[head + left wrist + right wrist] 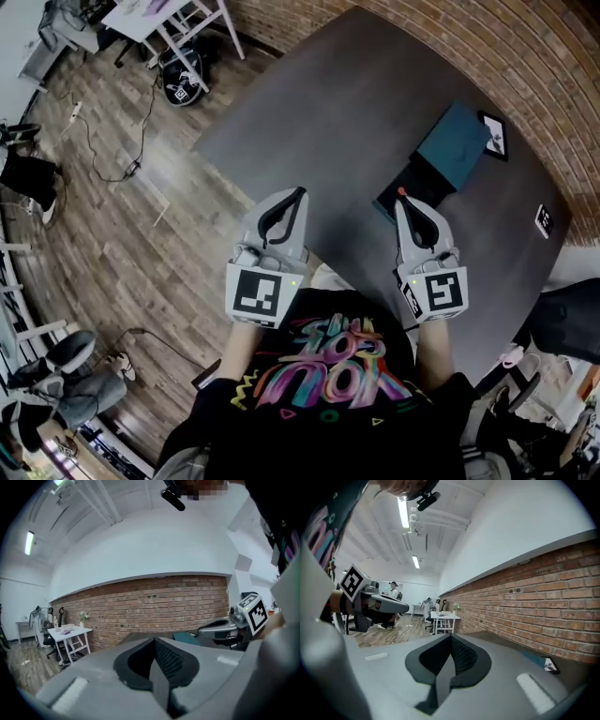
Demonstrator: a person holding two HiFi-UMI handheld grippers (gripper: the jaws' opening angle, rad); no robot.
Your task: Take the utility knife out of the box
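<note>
A teal box [457, 142] lies on the dark grey table [347, 112], with a black open part [414, 186] at its near end. No utility knife shows in any view. My right gripper [400, 195] hovers just short of that black end, jaws together and empty. My left gripper [300, 191] is level with it to the left, over bare table near the edge, also shut and empty. In the left gripper view the jaws [154, 640] meet at their tip, with the box [187, 637] ahead right. In the right gripper view the jaws [450, 636] likewise meet.
A small black-framed card [494, 136] lies beside the box, and a marker tag [544, 220] sits near the table's right edge. A brick wall [450, 37] runs behind the table. On the wooden floor to the left are a white desk [173, 14] and cables [122, 141].
</note>
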